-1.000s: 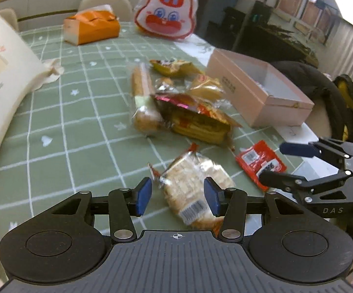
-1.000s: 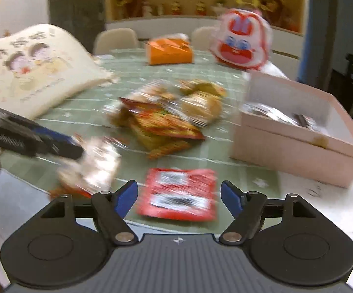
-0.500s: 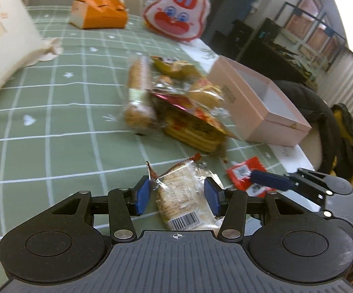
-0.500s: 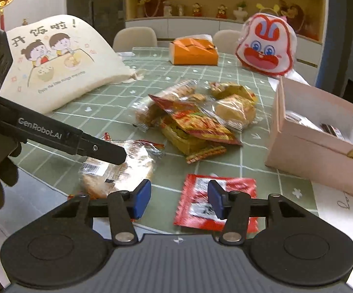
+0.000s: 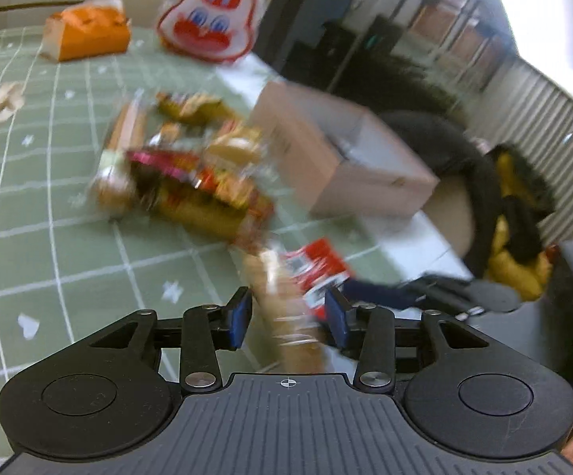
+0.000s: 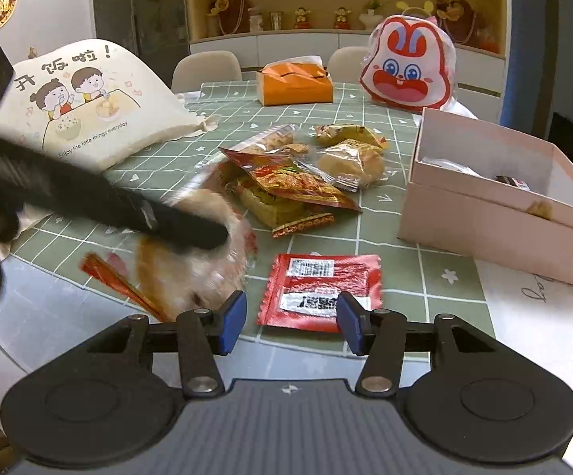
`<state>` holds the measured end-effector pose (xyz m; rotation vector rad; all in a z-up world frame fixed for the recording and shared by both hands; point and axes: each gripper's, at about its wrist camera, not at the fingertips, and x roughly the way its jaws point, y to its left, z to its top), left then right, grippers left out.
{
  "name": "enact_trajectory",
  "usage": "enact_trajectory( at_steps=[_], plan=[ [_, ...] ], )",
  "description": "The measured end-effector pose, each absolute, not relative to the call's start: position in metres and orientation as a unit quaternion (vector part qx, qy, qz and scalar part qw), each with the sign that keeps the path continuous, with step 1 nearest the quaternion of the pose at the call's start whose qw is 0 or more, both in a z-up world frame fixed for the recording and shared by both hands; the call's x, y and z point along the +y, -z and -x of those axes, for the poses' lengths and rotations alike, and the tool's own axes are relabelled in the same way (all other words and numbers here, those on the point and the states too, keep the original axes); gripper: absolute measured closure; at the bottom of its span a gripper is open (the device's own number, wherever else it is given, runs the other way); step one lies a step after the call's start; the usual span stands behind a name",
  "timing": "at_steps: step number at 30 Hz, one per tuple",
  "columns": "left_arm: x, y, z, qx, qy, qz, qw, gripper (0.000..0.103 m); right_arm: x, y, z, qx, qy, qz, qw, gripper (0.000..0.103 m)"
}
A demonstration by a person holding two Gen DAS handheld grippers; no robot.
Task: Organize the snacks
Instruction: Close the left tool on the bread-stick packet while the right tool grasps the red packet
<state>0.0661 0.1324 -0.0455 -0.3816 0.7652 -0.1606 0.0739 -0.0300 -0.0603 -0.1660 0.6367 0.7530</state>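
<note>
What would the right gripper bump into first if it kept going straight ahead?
Probably the red packet lying flat just ahead of the right gripper; its open jaws frame it. Depth is hard to judge.

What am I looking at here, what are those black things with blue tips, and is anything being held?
A person holds a two-finger gripper in each hand; each carries a camera looking along its blue-padded fingers. One picture comes from the left gripper, the other from the right gripper. On the table lie a snack pile, a red sachet and an open pink box. The left jaws have just been closing around a cracker packet; blur hides whether they grip it. The right jaws have just narrowed but hold nothing.
</note>
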Motion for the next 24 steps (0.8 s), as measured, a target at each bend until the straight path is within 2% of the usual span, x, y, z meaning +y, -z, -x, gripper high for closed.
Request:
enact_trajectory(
  at_steps=[3, 5, 6, 7, 9, 11, 17, 23, 24],
  plan=[
    [0.137, 0.049, -0.065, 0.366, 0.066, 0.192, 0.908, 0.061, -0.033, 0.061, -0.071, 0.302, -0.364, 0.081, 0.877, 0.052],
    [0.139, 0.047, -0.063, 0.354, 0.056, 0.191, 0.914, 0.072, -0.033, 0.06, -0.07, 0.298, -0.365, 0.084, 0.878, 0.051],
    [0.142, 0.046, -0.063, 0.351, 0.051, 0.195, 0.914, 0.072, -0.034, 0.059, -0.07, 0.295, -0.363, 0.086, 0.88, 0.049],
    [0.145, 0.047, -0.063, 0.354, 0.046, 0.21, 0.91, 0.073, -0.035, 0.058, -0.069, 0.29, -0.359, 0.086, 0.883, 0.047],
    [0.151, 0.049, -0.062, 0.358, 0.052, 0.242, 0.9, 0.075, -0.038, 0.056, -0.068, 0.278, -0.349, 0.087, 0.891, 0.031],
    [0.154, 0.048, -0.059, 0.35, 0.053, 0.248, 0.902, 0.077, -0.043, 0.054, -0.068, 0.266, -0.338, 0.087, 0.898, 0.026],
    [0.161, 0.036, -0.042, 0.316, 0.014, 0.223, 0.922, 0.08, -0.046, 0.055, -0.09, 0.298, -0.329, 0.073, 0.893, 0.025],
    [0.163, 0.032, -0.034, 0.322, 0.007, 0.203, 0.925, 0.08, -0.027, 0.063, -0.111, 0.339, -0.339, 0.06, 0.876, 0.025],
    [0.163, 0.033, -0.034, 0.325, 0.009, 0.2, 0.924, 0.079, -0.022, 0.064, -0.112, 0.343, -0.342, 0.063, 0.872, 0.022]
  ],
)
